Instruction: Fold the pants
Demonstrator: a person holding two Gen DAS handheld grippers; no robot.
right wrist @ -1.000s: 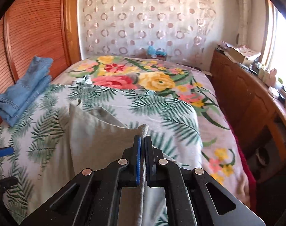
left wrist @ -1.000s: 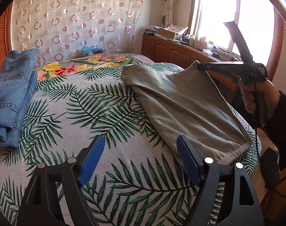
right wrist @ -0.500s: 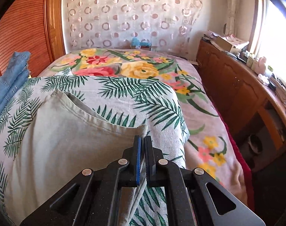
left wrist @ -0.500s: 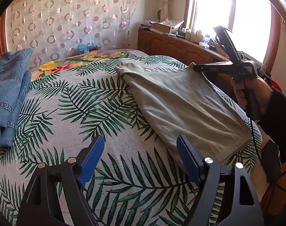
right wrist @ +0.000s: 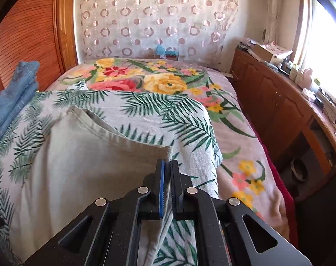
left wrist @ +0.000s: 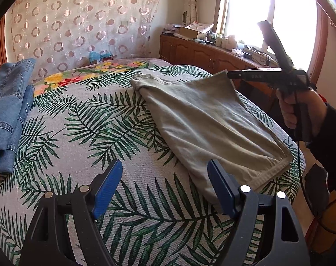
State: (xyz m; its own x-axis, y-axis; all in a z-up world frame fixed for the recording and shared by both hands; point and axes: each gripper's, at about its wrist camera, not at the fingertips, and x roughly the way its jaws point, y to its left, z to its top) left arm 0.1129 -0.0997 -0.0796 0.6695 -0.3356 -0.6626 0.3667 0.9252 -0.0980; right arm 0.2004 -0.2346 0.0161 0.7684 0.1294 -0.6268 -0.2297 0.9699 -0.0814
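Observation:
Khaki pants [left wrist: 212, 122], folded into a flat panel, lie on the palm-leaf bedspread [left wrist: 90, 133]. One far corner is raised off the bed. My right gripper [left wrist: 228, 74], held by a person's hand [left wrist: 300, 108], pinches that corner. In the right wrist view its jaws [right wrist: 167, 161] are just starting to open, with the pants' [right wrist: 79, 155] edge still pressed between the pads. My left gripper [left wrist: 164, 163] hovers open over the bedspread near the pants' closest corner, holding nothing.
Folded blue jeans [left wrist: 10, 102] [right wrist: 15, 95] are stacked at the bed's left side by a wooden headboard [right wrist: 30, 33]. A wooden cabinet [right wrist: 278, 102] with clutter runs under the window on the right. Beyond the bed's right edge is the floor.
The pants panel, slack and bunched a second ago, now lies spread flatter on the bed. A thin gap has appeared between the right pads. The left gripper stayed open.

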